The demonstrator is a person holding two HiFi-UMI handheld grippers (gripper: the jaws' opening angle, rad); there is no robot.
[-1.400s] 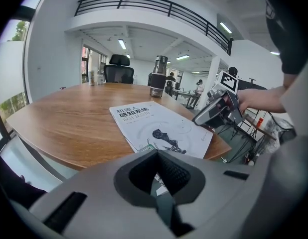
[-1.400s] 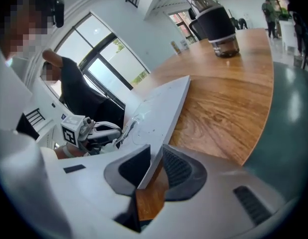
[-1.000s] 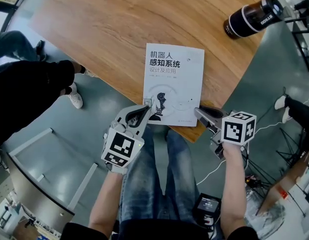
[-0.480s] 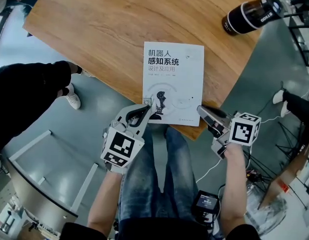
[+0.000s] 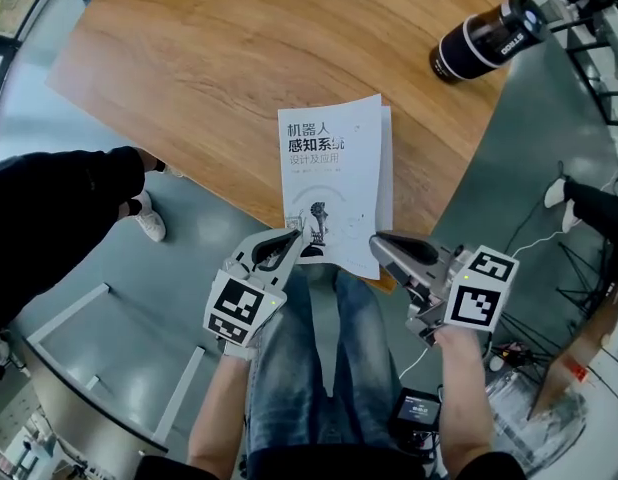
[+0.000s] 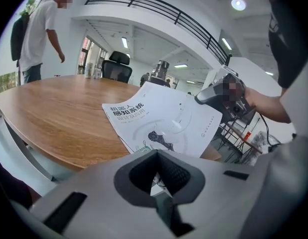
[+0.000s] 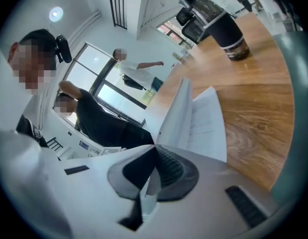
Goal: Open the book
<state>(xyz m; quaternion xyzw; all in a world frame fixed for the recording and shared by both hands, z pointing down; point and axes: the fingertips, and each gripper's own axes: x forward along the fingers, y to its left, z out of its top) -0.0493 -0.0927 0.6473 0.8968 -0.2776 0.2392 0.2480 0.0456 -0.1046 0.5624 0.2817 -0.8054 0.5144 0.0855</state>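
Note:
A white paperback book (image 5: 334, 168) lies at the near edge of the wooden table (image 5: 219, 78). Its front cover (image 7: 176, 116) is raised off the white pages (image 7: 209, 123) on the right side. My right gripper (image 5: 375, 240) is shut on the cover's near right corner and holds it up; the thin sheet shows between its pads (image 7: 155, 151). My left gripper (image 5: 296, 236) is shut on the book's near left corner and stays low at the table edge. In the left gripper view the cover (image 6: 164, 118) slopes upward toward the right gripper (image 6: 219, 91), beyond my closed left gripper (image 6: 157, 158).
A dark bottle (image 5: 484, 38) lies on its side at the table's far right, and shows as a dark bottle (image 7: 229, 36) beyond the book. A person in black (image 5: 59, 198) stands left of the table. Cables and gear lie on the floor at right.
The right gripper shut on the cover's near right corner and rose, peeling the cover up and leftward. The left gripper kept its place at the near left corner.

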